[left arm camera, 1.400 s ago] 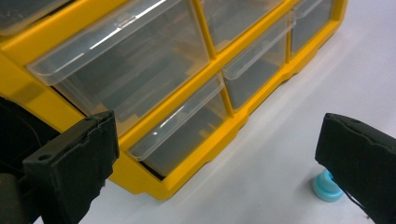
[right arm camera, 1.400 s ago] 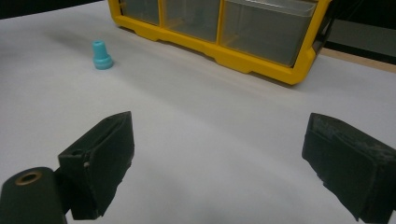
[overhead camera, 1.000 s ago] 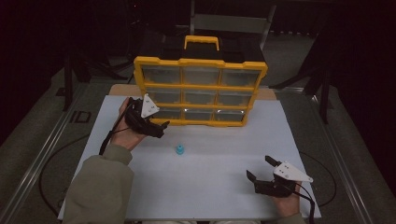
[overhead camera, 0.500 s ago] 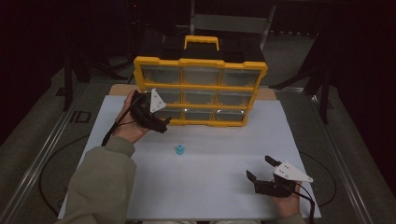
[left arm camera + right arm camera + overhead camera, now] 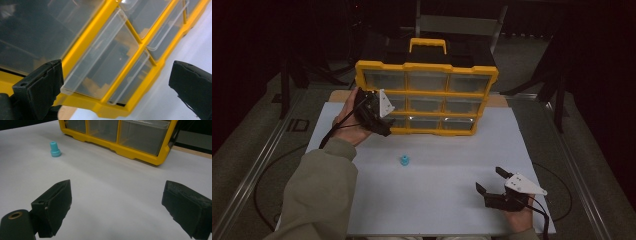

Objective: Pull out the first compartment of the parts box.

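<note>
A yellow drawer cabinet (image 5: pixel 427 67) with a three-by-three grid of clear drawers stands at the back of the white table. My left gripper (image 5: pixel 383 120) is held against its lower left corner, open, jaws facing the left column. In the left gripper view the open left gripper (image 5: pixel 115 85) frames a tilted clear drawer (image 5: pixel 105 65) with nothing between the jaws. A small blue peg (image 5: pixel 404 160) stands upright mid-table, also in the right gripper view (image 5: pixel 55 149). My right gripper (image 5: pixel 491 182) rests open at the front right, its jaws (image 5: pixel 120 207) empty above bare table.
The white table sheet (image 5: pixel 437 200) spreads between the peg and the front edge. The cabinet's yellow frame (image 5: pixel 130 151) lies ahead of the right gripper. Dark floor and stands surround the table; a metal rail (image 5: pixel 257 165) runs along the left side.
The left hand has carried its gripper up and forward, turning it toward the cabinet's left drawers. The right gripper and the blue peg have stayed in place.
</note>
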Tool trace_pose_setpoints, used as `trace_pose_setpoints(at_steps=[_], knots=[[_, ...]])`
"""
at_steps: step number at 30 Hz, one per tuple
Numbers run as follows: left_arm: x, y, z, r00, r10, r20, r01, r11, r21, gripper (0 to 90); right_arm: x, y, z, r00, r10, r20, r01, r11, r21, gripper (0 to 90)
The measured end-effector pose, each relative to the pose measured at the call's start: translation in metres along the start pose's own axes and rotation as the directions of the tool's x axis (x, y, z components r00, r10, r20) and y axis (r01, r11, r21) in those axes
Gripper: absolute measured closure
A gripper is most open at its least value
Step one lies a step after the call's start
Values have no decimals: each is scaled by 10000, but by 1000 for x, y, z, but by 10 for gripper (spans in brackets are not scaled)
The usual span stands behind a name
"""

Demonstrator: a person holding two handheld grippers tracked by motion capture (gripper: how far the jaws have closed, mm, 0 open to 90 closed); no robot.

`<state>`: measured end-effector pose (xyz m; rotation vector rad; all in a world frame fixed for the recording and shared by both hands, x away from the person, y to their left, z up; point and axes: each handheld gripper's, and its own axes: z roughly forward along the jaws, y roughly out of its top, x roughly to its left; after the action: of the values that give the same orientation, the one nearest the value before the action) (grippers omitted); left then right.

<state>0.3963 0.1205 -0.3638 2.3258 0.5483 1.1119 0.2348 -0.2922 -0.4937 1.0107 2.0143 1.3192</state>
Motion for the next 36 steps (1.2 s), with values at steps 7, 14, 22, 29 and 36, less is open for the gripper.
trace_pose_setpoints(at_steps=[7, 14, 22, 29, 36], knots=[[1, 4, 1, 9962, 719, -495, -706, 9971, 272, 2, 0, 0, 0, 10000, -1, -13, 1, 10000, 17, 90], [1, 10, 0, 9824, 1557, -1027, -1512, 9872, 504, 2, 0, -1, 1, 10000, -5, -18, 5, 10000, 27, 90], [5, 17, -2, 9602, 2304, -1580, -2190, 9719, 864, 4, -1, -1, 1, 10000, -13, -8, 13, 10000, 29, 90], [8, 22, -4, 9331, 2895, -2133, -2719, 9562, 1082, 7, 0, -1, 1, 10000, -28, -29, 28, 10000, 53, 90], [11, 24, -2, 9041, 3257, -2767, -3021, 9450, 1252, 9, 0, -1, 1, 10000, -19, -41, 20, 10000, 51, 90]])
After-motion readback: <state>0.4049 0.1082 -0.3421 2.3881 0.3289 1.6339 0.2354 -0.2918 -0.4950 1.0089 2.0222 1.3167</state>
